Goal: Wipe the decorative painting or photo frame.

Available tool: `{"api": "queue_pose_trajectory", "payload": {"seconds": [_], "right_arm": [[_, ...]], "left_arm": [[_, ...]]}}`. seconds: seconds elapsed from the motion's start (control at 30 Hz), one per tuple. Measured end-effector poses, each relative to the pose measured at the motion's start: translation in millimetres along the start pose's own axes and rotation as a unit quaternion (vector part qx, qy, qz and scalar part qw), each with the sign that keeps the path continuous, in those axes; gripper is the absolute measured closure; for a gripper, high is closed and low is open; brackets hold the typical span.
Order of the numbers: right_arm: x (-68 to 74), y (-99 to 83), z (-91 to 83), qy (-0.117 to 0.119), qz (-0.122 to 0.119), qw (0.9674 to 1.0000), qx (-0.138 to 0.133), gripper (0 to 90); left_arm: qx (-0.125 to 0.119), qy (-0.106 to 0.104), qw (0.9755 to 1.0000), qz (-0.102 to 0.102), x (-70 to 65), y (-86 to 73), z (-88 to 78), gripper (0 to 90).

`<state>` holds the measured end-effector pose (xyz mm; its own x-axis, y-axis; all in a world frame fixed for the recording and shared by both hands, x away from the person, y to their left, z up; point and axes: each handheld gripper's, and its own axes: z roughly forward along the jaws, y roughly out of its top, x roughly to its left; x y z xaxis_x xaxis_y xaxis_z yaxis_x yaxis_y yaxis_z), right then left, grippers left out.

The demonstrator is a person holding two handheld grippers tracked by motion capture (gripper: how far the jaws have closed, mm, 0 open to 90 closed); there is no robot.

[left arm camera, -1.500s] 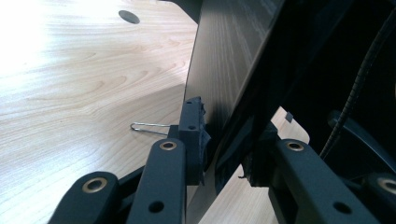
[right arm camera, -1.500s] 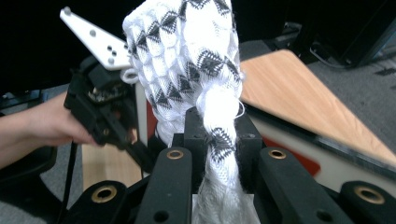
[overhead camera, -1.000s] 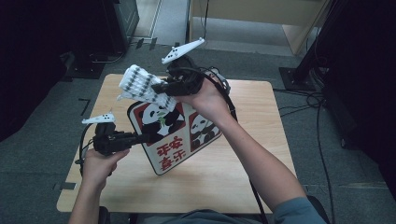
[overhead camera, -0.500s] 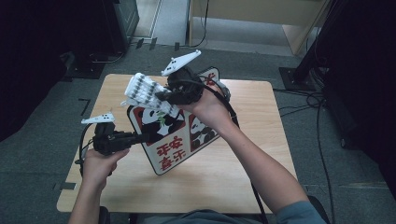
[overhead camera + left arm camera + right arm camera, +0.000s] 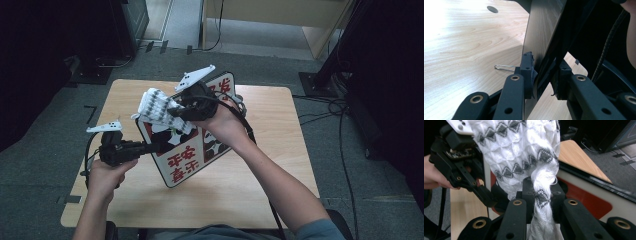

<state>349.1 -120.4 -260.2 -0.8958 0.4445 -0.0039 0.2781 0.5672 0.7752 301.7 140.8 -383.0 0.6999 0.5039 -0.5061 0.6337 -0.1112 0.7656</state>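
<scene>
Lowered since earlier: white knitted cloth, pinched in right hand-held gripper, onto red-and-white panda sign board, clamped by left hand-held gripper; wiping judged imminent.

Your table is pale wood-grain laminate, smooth with a soft sheen. The sign board has a glossy printed face in red, white and black; its back, at twelve o'clock from your left gripper, looks like matt grey wood grain. The cloth is white knitted fabric, soft, textured, with grey diamonds. Both grippers' jaws are matt black plastic with brass-coloured rivets. A thin wire clip looks metallic.
</scene>
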Motion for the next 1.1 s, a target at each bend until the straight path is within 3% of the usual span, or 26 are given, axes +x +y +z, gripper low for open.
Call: {"api": "queue_pose_trajectory", "payload": {"seconds": [1.1], "right_arm": [[3.9,-42.4,24.5,0.024,0.028,0.999,0.026,80.6]], "left_arm": [[0.0,-0.001,1.0,0.0,1.1,-0.4,-0.5,74.7]]}}
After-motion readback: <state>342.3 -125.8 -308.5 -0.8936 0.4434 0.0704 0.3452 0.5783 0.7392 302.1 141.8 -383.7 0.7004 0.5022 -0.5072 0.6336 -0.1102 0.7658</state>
